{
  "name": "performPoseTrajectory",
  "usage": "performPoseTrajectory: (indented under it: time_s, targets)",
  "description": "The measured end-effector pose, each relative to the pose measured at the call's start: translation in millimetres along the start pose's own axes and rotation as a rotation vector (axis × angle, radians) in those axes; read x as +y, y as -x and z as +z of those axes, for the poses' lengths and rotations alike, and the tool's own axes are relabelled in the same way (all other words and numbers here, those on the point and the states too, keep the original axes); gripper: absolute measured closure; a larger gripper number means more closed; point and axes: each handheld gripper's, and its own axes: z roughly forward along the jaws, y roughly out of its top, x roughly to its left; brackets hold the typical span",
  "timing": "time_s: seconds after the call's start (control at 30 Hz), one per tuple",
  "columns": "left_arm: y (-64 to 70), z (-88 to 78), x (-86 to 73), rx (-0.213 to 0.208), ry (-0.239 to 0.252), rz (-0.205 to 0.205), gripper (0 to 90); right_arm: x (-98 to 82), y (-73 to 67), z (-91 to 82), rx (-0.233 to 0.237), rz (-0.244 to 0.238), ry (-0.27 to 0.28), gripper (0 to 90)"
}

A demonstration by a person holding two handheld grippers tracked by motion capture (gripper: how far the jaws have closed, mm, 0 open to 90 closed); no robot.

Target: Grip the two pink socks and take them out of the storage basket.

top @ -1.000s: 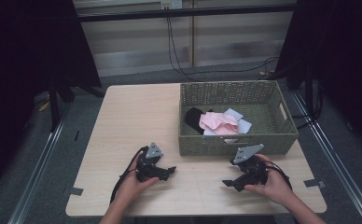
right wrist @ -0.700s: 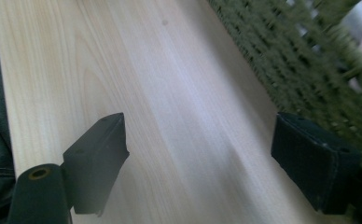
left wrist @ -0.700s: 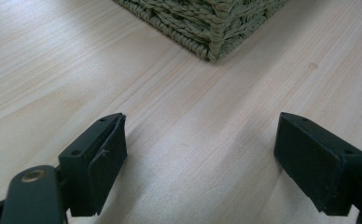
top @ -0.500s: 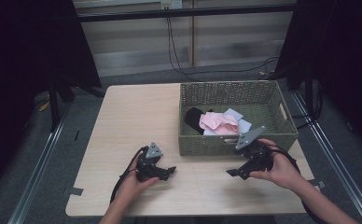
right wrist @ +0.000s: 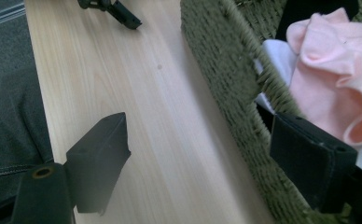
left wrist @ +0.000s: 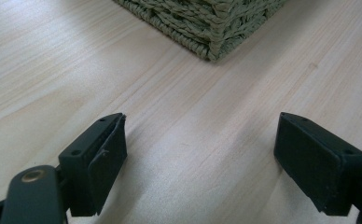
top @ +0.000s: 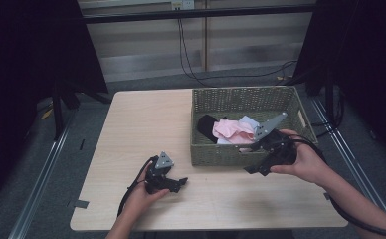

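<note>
Left gripper [top: 178,183] rests on the table [top: 141,129], jaws apart. Right gripper [top: 253,162], jaws apart, is raised at the basket's [top: 241,94] near wall; pink cloth [top: 233,130] lies inside.

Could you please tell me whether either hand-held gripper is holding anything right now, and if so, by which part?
Nothing is held. The left hand-held gripper is open over bare table; the right hand-held gripper is open, jaws straddling the basket wall.

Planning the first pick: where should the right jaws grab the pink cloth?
Grip the raised fold at the top of the pink cloth, coming from above over the basket's near wall. It lies crumpled on the other cloths, so a ridge stands up; the walls block any side approach.
</note>
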Motion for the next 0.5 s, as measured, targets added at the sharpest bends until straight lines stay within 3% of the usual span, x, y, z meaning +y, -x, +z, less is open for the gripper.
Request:
performPoseTrajectory:
  time_s: [0.23,0.5]
  targets:
    - [0.0,0.0,0.0,0.0,0.0,0.0,16.6,16.7,10.8,-8.9,-0.003,0.016,-0.007,19.6]
    - [0.1,0.0,0.0,0.0,0.0,0.0,16.6,29.7,40.9,-18.3,-0.037,0.078,-0.018,20.5]
